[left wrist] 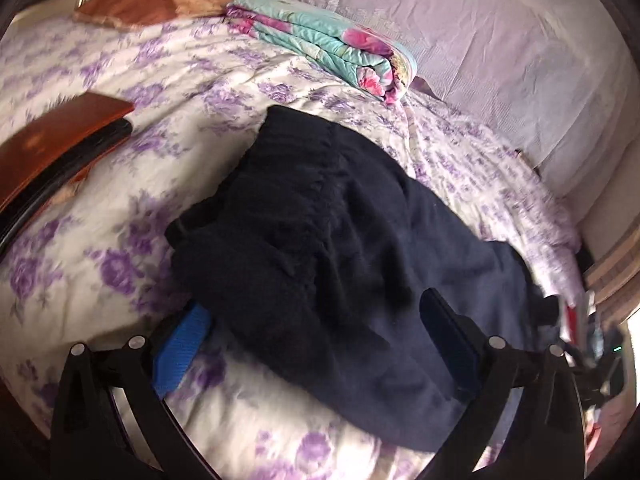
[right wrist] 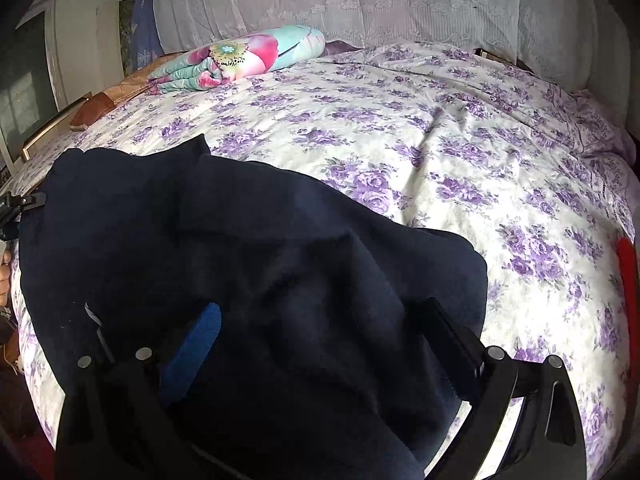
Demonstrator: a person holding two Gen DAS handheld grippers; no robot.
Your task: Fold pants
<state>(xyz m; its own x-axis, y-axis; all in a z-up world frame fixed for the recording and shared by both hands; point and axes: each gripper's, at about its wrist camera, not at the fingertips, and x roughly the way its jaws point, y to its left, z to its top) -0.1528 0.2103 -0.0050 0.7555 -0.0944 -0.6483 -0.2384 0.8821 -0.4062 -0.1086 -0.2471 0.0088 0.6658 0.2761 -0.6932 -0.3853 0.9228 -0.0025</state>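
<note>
Only in the left wrist view: a reddish-brown board with a dark edge (left wrist: 60, 148) at the left on the bed, and the right gripper (left wrist: 592, 344) blurred at the far right edge, state there unreadable. Only in the right wrist view: a red strip (right wrist: 628, 276) at the right edge, a lace-trimmed pale cover (right wrist: 340, 8) across the back, and part of the left gripper (right wrist: 20, 204) at the left border beside the cloth. In both: a folded turquoise-and-pink floral quilt (left wrist: 324, 44) toward the far side of the bed.

Dark navy pants (left wrist: 332, 240) lying in a rumpled heap on the bed's purple-flowered sheet (right wrist: 440, 140), layers overlapping, soft folds across the top, gathered waistband toward the far end in the left view.

Left gripper (left wrist: 316, 344) spread wide, near edge of the pants between the fingers, blue pad (left wrist: 180, 352) clear of the cloth. Right gripper (right wrist: 320, 344) likewise wide apart over the heap, nothing clamped.
</note>
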